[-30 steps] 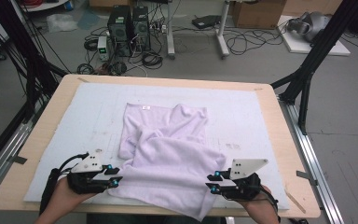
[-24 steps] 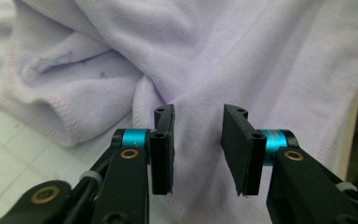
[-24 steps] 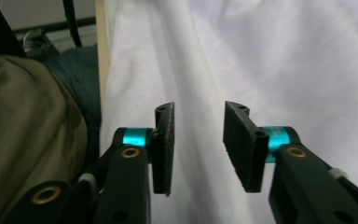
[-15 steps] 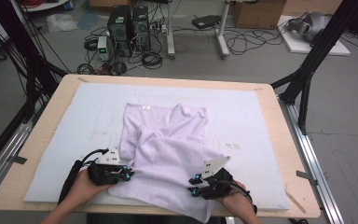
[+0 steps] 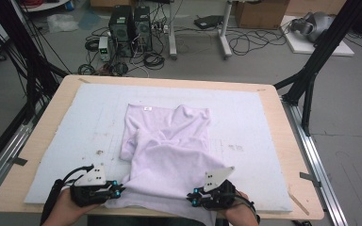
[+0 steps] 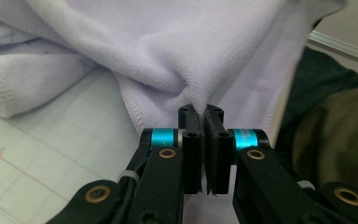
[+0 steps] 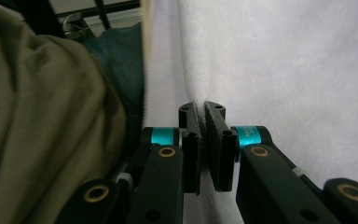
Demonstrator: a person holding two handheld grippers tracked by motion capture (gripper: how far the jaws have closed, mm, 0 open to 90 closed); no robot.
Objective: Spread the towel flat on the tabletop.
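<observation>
- Fingers of the left gripper [image 6: 204, 116] are pressed together on a pinched fold of the pale lilac terry-cloth towel [image 5: 169, 150]; the cloth rises out of the narrow gap between the two black pads.
- Fingers of the right gripper [image 7: 204, 114] are likewise clamped on a thin edge of the same towel, having just been closing on it.
- High view: left gripper [image 5: 115, 190] sits at the towel's near left corner, right gripper [image 5: 193, 197] at its near right edge, well apart from each other.
- Towel lies crumpled on the light blue gridded mat [image 5: 264, 122] covering the wooden counter [image 5: 52, 108]; its near edge reaches the counter's front edge.
- A small white label [image 5: 147, 108] shows at the towel's far left corner.
- Each gripper is held by one hand [image 5: 63, 214].
</observation>
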